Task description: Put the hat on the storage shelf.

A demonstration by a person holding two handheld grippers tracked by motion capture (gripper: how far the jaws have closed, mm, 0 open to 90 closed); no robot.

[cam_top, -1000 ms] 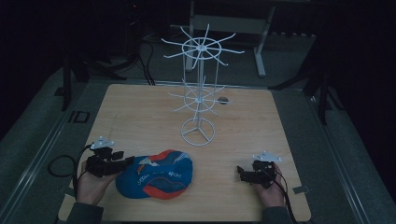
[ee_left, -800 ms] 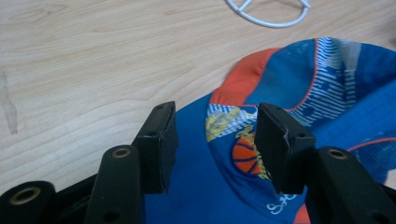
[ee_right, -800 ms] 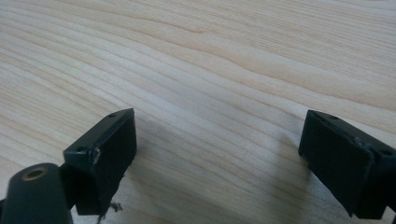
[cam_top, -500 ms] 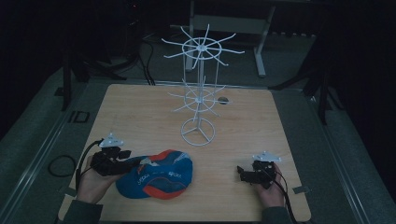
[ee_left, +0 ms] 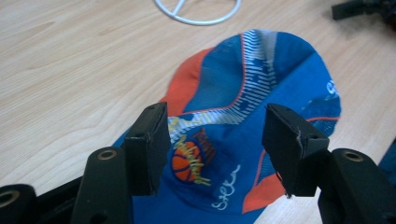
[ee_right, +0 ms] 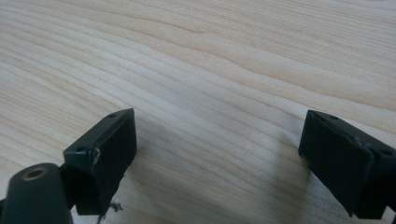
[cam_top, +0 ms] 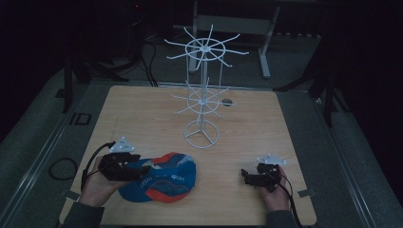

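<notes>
A blue and orange cap (cam_top: pixel 164 180) with a basketball logo lies on the wooden table (cam_top: pixel 142 118) near its front left. My left gripper (cam_top: pixel 142 167) hovers over the cap's left part, open, its jaws straddling the logo area of the cap (ee_left: pixel 261 79) from above. My right gripper (cam_top: pixel 245 175) rests low at the front right, open, with bare wood (ee_right: pixel 219 93) between its jaws. A white wire display stand (cam_top: pixel 202 90) with two tiers of radiating hooks rises from a ring base at the table's middle.
The stand's ring base (ee_left: pixel 196 11) lies just beyond the cap. A small dark hole (cam_top: pixel 227 101) sits in the tabletop behind the stand. A black cable (cam_top: pixel 59 167) trails off the left edge. Dark floor and furniture legs surround the table.
My left gripper has moved right, from beside the cap to over its left part. The right gripper has stayed put.
</notes>
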